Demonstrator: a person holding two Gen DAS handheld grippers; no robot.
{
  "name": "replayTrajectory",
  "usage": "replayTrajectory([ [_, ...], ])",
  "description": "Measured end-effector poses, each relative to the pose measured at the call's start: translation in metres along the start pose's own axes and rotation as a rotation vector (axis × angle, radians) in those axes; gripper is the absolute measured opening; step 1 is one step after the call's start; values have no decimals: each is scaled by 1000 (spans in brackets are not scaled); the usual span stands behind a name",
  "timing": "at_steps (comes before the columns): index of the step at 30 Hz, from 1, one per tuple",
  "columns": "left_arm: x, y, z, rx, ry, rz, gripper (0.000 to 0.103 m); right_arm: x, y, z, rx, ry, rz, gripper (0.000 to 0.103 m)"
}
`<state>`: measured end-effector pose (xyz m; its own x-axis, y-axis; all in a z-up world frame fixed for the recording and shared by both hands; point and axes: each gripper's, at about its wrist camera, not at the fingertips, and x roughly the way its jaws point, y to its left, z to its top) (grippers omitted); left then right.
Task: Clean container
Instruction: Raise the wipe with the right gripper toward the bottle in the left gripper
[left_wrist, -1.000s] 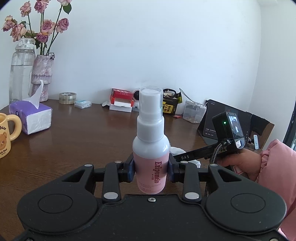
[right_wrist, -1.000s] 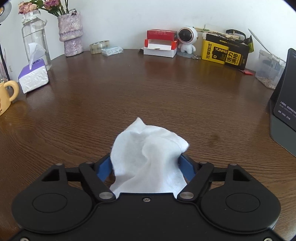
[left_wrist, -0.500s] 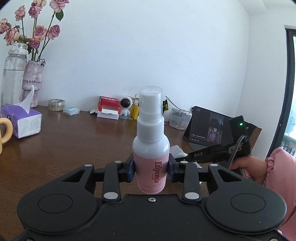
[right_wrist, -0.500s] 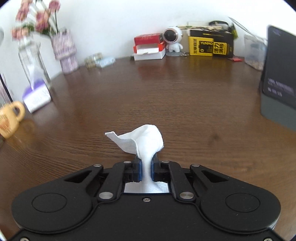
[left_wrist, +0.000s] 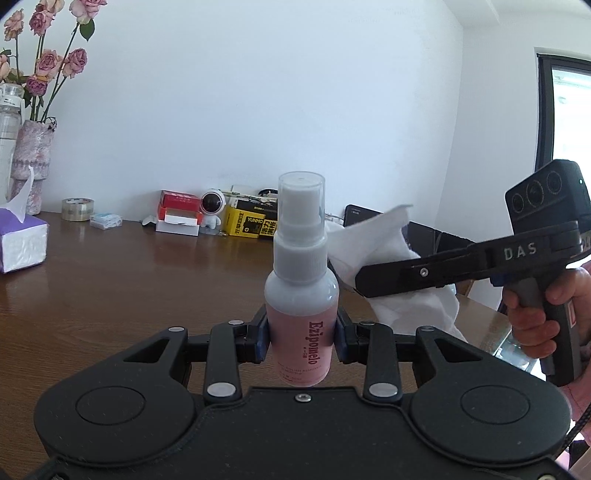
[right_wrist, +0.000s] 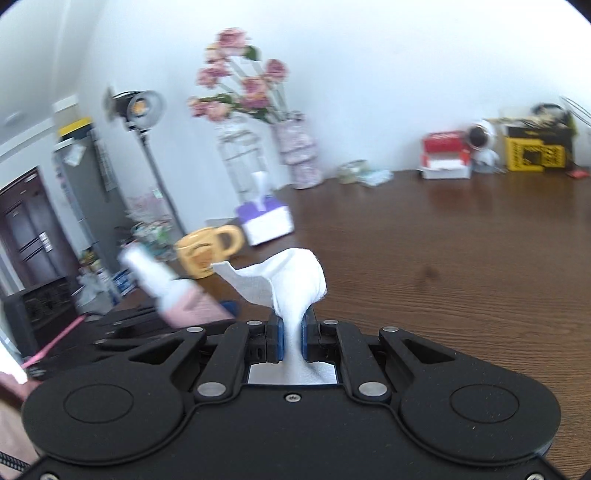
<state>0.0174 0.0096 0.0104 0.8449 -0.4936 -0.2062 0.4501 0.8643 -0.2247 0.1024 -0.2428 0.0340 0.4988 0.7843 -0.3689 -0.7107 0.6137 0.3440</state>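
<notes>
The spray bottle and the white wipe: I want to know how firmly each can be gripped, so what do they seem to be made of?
The spray bottle looks like smooth, semi-glossy plastic: a milky translucent body, a clear cap and a pink printed label.

The white wipe looks like soft matte paper or nonwoven tissue: it creases, folds and bunches thin between the right gripper pads. Which of the two it is cannot be told.

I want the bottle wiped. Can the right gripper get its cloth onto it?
Probably yes: the right gripper pinches the white cloth just beside the spray bottle held upright in the left gripper, with nothing between them.
</notes>
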Motion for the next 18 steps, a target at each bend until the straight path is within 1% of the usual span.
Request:
replayTrajectory([
  [2, -2, -5, -4, 21, -10, -20, 33, -4, 12, 2, -18, 0, 52, 9],
  [6, -5, -15, -10, 69, -29, -35, 33, -5, 25, 9, -45, 3, 117, 9],
  [8, -5, -17, -11, 84, -27, -36, 33, -6, 31, 10, -50, -2, 129, 9],
  [11, -4, -21, -12, 107, -24, -22, 33, -5, 30, 12, -32, -3, 156, 9],
  [15, 1, -24, -12, 119, -18, -5, 33, -5, 37, 12, -35, 17, 191, 9],
  [18, -2, -31, -15, 159, -32, 10, 33, -5, 39, 14, -36, 28, 196, 9],
])
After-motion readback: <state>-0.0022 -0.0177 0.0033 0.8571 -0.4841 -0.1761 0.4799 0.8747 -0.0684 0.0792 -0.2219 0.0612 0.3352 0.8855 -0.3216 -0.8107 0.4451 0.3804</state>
